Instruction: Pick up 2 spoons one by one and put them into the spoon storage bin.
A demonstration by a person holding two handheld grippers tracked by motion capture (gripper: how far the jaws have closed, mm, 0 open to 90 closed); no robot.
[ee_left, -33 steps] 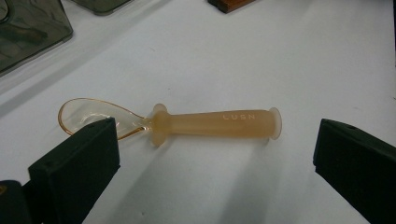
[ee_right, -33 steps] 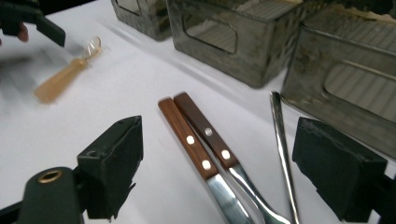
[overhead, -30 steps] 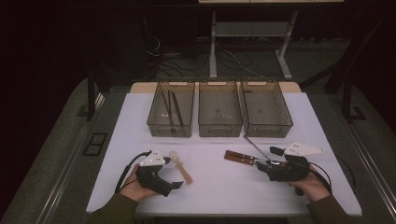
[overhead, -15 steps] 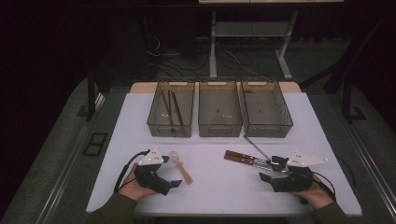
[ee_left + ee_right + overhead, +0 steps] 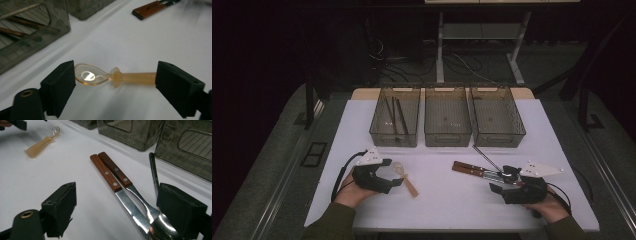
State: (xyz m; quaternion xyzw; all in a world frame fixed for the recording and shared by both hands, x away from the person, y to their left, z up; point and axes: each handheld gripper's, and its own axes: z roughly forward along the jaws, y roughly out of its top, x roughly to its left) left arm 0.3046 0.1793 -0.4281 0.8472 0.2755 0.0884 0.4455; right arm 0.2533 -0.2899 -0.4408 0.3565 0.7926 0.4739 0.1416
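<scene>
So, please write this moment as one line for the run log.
left tongs: closing, around translucent amber plastic spoon | right tongs: open, over wooden-handled steel cutlery

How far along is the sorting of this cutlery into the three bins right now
Barely started. Done: the left bin already holds a few dark sticks. In hand: the left gripper has just been closing around the amber spoon, pads not yet pressing. Left: the knife, fork and metal spoon lie on the table by the open right gripper.

Lighting: dim room, dark surroundings; white table evenly lit from overhead. Shadows soft. Glare: spoon bowl between the left jaws, steel blades near the right jaws. Blur: bins and background beyond jaws.
</scene>
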